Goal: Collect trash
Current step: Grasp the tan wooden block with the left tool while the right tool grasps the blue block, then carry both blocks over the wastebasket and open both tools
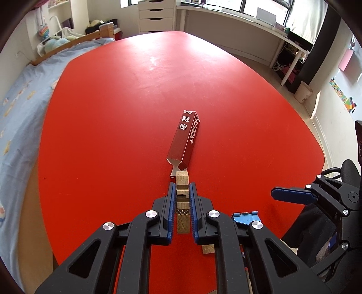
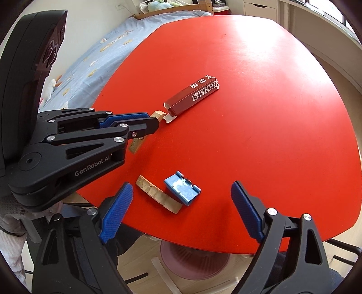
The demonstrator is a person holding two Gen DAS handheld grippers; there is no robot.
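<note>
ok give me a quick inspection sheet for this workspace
surface: round red table, bare but for a few pieces.
job's things: dark red cardboard carton lying on its side, one end flap open; notched tan wooden piece in the left gripper; second tan wooden piece lying flat, touching a small blue metal clip.
clutter: nothing seen.
grippers: left gripper shut on the wooden piece; right gripper open, over the second piece and clip.
cables: cords under the white desk.
surroundings: bed with blue sheet, white drawer unit, pink bin under the table.
</note>
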